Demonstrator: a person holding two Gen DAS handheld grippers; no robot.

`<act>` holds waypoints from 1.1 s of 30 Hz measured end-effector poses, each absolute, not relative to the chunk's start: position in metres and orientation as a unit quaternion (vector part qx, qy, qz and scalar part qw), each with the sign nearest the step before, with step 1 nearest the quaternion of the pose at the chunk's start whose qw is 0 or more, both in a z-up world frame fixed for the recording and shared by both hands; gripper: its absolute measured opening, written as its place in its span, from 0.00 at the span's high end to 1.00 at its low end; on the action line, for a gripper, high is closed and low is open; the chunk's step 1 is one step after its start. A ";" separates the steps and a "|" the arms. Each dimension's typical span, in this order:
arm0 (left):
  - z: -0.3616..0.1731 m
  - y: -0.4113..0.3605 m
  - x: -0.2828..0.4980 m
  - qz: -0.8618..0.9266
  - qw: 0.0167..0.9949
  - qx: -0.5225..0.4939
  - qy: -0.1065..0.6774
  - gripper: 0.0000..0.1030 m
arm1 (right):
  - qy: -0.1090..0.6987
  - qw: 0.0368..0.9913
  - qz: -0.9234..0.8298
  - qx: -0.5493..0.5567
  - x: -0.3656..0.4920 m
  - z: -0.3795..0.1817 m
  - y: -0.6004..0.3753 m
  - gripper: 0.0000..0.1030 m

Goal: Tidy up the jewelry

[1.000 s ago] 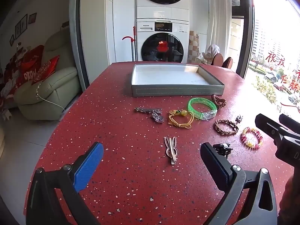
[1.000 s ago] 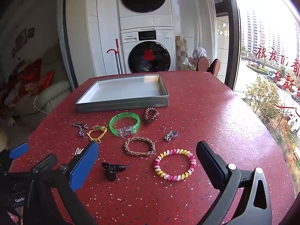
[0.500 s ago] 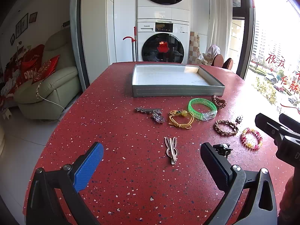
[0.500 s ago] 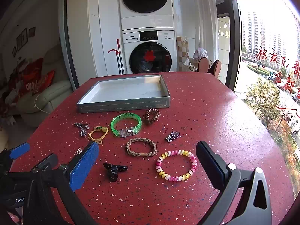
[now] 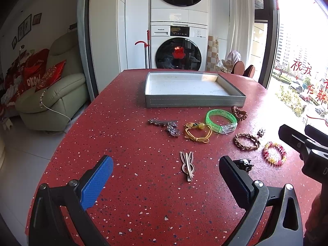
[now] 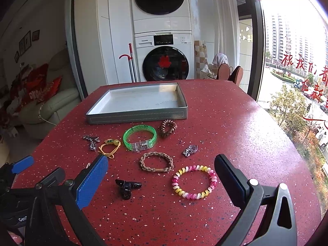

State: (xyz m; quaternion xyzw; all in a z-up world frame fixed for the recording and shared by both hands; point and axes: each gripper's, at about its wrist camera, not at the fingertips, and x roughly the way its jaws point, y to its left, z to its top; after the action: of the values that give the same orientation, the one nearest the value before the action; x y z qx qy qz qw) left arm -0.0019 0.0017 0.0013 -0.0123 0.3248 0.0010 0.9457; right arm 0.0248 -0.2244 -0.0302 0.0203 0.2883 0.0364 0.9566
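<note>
An empty grey tray [image 5: 194,101] [image 6: 139,115] sits at the back of the red table. In front of it lie a green bangle [image 5: 221,120] [image 6: 140,137], a brown coil tie [image 6: 168,128], a yellow cord bracelet [image 5: 197,132], silver brooches [image 5: 164,124], a braided bracelet [image 6: 156,161], a pink-yellow coil bracelet [image 6: 194,181], a black claw clip [image 6: 127,186], a silver charm [image 6: 190,150] and a silver hair clip [image 5: 187,165]. My left gripper [image 5: 166,177] is open and empty above the table before the hair clip. My right gripper [image 6: 162,176] is open and empty, over the black clip and coil bracelet.
The table's rounded edge drops off at left toward a cream sofa [image 5: 51,94]. Stacked washing machines [image 5: 177,47] stand behind the table. A bright window [image 6: 297,71] runs along the right. The right gripper shows at the right edge of the left wrist view [image 5: 303,143].
Both grippers have barely moved; the right wrist view has risen and tilted slightly, so the jewelry sits a little higher in frame. Nothing was picked up or shifted.
</note>
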 end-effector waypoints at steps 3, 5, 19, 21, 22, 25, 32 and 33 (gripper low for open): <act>0.002 0.002 -0.003 0.001 0.946 -0.013 0.325 0.00 | 0.289 0.957 0.037 0.020 0.025 -0.030 -0.224 0.00; 0.002 0.002 -0.003 0.000 0.946 -0.013 0.325 0.00 | 0.288 0.957 0.038 0.020 0.025 -0.030 -0.224 0.00; 0.002 0.004 -0.003 0.002 0.944 -0.020 0.329 0.00 | 0.288 0.957 0.039 0.020 0.025 -0.029 -0.221 0.00; 0.002 0.005 -0.002 0.003 0.943 -0.022 0.331 0.00 | 0.290 0.956 0.040 0.022 0.025 -0.029 -0.221 0.00; 0.002 0.006 -0.002 0.003 0.943 -0.024 0.332 0.00 | 0.290 0.956 0.040 0.023 0.025 -0.029 -0.221 0.00; 0.001 0.006 -0.001 0.004 0.942 -0.025 0.333 0.00 | 0.289 0.956 0.040 0.024 0.024 -0.029 -0.223 0.00; 0.000 0.006 -0.001 0.004 0.942 -0.025 0.333 0.00 | 0.289 0.956 0.040 0.024 0.023 -0.028 -0.223 0.00; 0.000 0.006 -0.001 0.004 0.942 -0.025 0.333 0.00 | 0.289 0.956 0.040 0.025 0.023 -0.028 -0.223 0.00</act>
State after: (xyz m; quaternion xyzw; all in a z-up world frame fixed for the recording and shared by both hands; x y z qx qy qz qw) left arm -0.0011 0.0062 0.0002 -0.0250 0.3334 0.0040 0.9424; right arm 0.0233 -0.2232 -0.0282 0.0245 0.2890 0.0398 0.9562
